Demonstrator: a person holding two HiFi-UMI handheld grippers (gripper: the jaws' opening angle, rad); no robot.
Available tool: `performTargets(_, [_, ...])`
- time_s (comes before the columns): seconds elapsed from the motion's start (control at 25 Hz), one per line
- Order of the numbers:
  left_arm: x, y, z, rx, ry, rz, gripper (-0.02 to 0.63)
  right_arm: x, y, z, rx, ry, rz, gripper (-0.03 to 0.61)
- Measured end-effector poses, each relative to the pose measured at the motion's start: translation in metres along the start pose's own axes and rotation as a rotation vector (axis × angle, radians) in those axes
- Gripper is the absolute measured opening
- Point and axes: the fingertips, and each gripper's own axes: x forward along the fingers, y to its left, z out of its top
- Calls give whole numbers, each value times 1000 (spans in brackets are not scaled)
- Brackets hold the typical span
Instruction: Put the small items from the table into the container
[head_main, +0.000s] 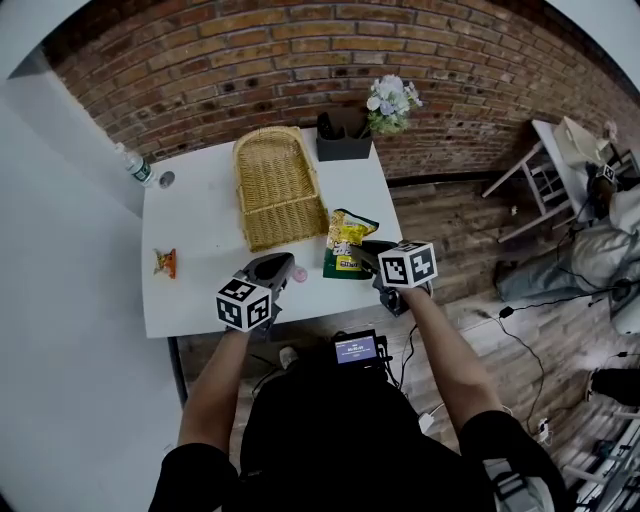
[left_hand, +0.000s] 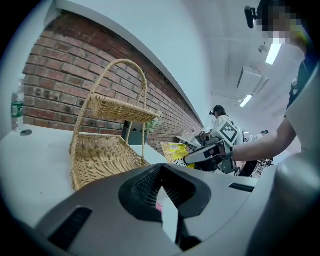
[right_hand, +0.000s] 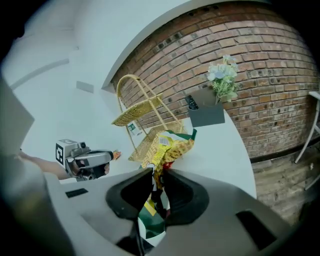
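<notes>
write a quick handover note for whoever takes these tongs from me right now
Left tongs: shut, holding nothing that I can see. A small pink item lies on the table by their tips.
Right tongs: shut on the near end of the snack bag, which sits beside the near end of the basket.
Orange packet: on the table's left part, apart from both tongs.
Done: nothing shows in the basket yet.
Left: bag into the basket, then the pink item and the orange packet.
</notes>
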Motion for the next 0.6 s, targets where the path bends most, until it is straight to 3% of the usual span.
performTargets(0.6, [-7, 5, 20, -11, -40, 10, 9, -3, 23, 32, -76, -33, 26, 80])
